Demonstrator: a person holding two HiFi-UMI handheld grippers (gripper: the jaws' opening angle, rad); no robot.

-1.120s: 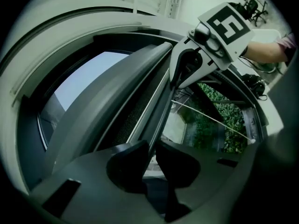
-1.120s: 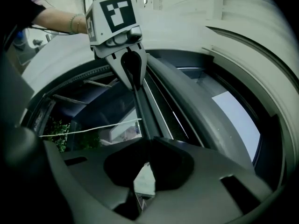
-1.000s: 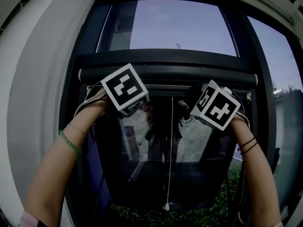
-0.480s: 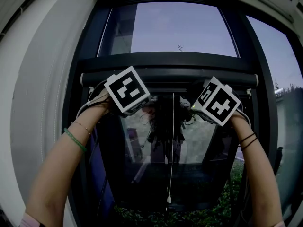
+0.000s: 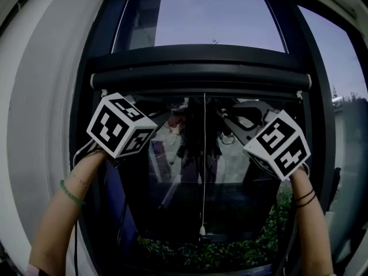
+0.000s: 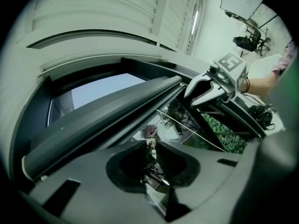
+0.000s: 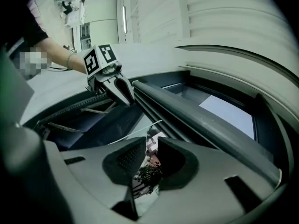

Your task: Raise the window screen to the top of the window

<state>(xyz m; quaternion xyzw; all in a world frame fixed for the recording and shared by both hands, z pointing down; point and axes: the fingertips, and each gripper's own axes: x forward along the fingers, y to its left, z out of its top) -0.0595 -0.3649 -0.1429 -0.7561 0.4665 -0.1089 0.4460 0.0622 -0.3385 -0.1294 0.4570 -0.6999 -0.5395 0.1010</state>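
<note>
the window (image 5: 207, 19) fills the space ahead of both tongs, its dark frame rising past them on either side. the window screen (image 5: 201, 79) is rolled up into a dark horizontal bar that runs across above the two tongs, at the top of the lower pane, and the glass beneath it is uncovered. the left tongs (image 6: 152, 146) are lifted toward the left part of that bar, their pads only a narrow slit apart with nothing but glass showing between them. the right tongs (image 7: 152, 146) are lifted toward the right part of the bar, likewise parted by a narrow gap and holding nothing. whether either tip touches the bar cannot be told. a thin pull cord (image 5: 203, 165) hangs straight down between the two tongs, ending in a small bead (image 5: 202, 230) well below them.
</note>
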